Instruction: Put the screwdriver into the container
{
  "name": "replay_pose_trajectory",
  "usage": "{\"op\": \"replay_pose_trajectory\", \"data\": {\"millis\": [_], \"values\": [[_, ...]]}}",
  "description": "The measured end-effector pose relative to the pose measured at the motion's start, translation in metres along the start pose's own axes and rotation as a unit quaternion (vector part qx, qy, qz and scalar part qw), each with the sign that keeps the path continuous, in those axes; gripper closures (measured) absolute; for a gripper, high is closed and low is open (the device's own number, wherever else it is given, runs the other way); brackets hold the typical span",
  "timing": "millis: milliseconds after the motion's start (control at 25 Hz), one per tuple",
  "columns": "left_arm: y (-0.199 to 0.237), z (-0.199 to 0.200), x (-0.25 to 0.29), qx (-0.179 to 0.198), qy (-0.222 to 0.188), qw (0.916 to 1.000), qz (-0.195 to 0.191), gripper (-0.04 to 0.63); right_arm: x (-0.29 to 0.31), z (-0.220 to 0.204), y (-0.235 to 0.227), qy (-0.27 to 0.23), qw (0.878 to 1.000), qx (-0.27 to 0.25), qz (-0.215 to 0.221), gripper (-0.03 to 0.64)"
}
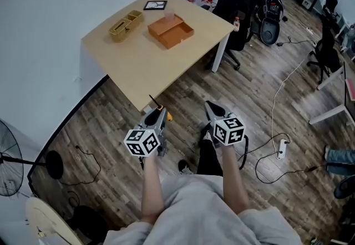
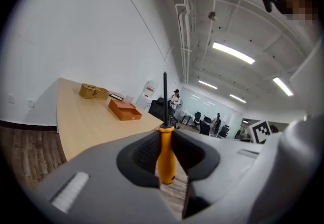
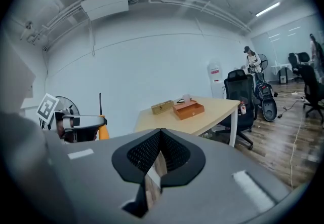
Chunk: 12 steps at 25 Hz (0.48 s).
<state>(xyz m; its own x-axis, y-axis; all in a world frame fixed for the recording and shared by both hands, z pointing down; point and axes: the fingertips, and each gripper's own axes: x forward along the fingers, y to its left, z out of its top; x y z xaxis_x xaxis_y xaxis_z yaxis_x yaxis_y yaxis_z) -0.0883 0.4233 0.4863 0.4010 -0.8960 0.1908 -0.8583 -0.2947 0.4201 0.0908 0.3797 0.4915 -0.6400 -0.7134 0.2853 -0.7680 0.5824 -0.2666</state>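
Note:
A screwdriver [image 1: 160, 110] with an orange handle [image 2: 166, 159] and a thin black shaft [image 2: 164, 97] is clamped upright in my left gripper [image 1: 157, 113], whose jaws press on the handle from both sides. The left gripper hangs over the wooden floor, short of the near corner of the light wooden table [image 1: 138, 66]. On the table's far part lie an open orange box [image 1: 170, 30] and a woven basket [image 1: 126, 25], both also in the left gripper view as the orange box [image 2: 124, 110] and the basket [image 2: 94, 91]. My right gripper [image 1: 213, 107] is shut and empty, beside the left one.
A black office chair [image 1: 239, 0] stands at the table's right corner. A small black frame [image 1: 155, 5] lies at the table's far edge. Cables and a power strip [image 1: 281, 149] lie on the floor to the right. A fan [image 1: 8, 158] stands at the left.

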Motion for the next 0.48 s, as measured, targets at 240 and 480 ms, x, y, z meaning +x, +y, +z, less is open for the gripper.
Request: {"op": "replay_pose_trajectory", "data": {"millis": [240, 480], "values": [[0.012, 0.005, 0.025, 0.005, 0.011, 0.9999, -0.004, 0.466, 0.028, 0.006, -0.023, 0.005, 1.0, 0.003, 0.0, 0.617], [0.035, 0.018, 0.066, -0.009, 0.014, 0.9999, 0.003, 0.466, 0.069, 0.014, -0.049, 0.019, 1.0, 0.003, 0.009, 0.617]]}}
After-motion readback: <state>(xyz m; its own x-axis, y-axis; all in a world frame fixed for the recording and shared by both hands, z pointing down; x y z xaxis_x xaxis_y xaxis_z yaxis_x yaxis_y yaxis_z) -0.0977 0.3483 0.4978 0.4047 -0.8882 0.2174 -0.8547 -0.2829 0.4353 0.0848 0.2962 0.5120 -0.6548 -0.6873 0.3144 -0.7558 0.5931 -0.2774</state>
